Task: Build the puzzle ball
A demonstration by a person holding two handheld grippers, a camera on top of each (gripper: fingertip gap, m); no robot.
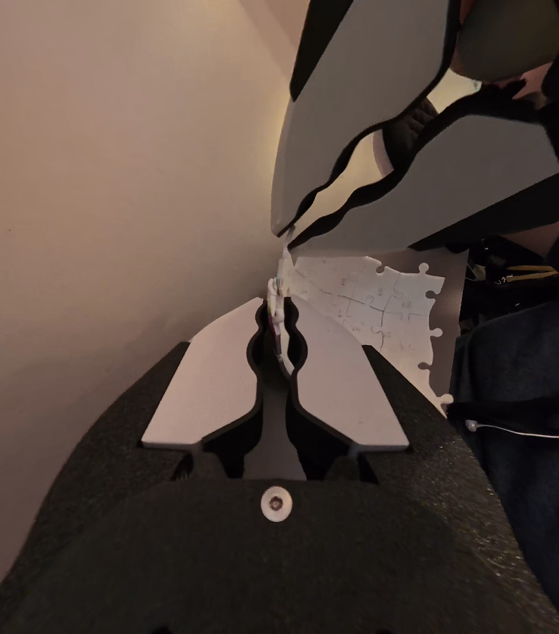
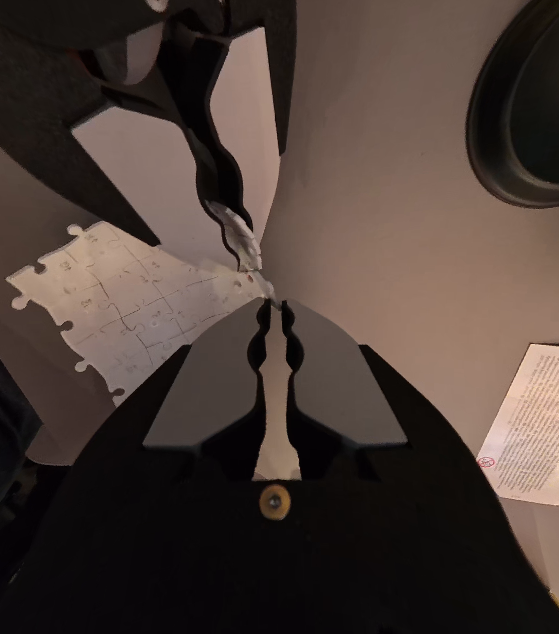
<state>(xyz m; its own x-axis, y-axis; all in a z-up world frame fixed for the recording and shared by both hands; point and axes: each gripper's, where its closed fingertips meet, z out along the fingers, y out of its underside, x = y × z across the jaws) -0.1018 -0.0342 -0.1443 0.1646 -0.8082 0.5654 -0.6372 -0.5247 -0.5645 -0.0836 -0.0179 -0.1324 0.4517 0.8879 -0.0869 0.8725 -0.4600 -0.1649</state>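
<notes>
A curved white section of joined puzzle pieces (image 1: 374,302) is held up in the air with its blank, numbered back facing the cameras; it also shows in the right wrist view (image 2: 117,302). My left gripper (image 1: 276,303) is shut on the section's near edge. My right gripper (image 2: 274,303) is shut on a small white piece (image 2: 269,291) at the same edge, just beyond the left gripper (image 2: 247,254). In the left wrist view the right gripper (image 1: 286,240) comes down from the upper right, its tips almost touching mine.
A black round ring or bowl (image 2: 545,120) lies on the pale table (image 2: 391,240) at the upper right. A printed instruction sheet (image 2: 545,429) lies at the right. A person's dark clothing (image 1: 528,377) fills the right side of the left wrist view. Only a small space, under 4 cm, lies between the two pairs of fingers.
</notes>
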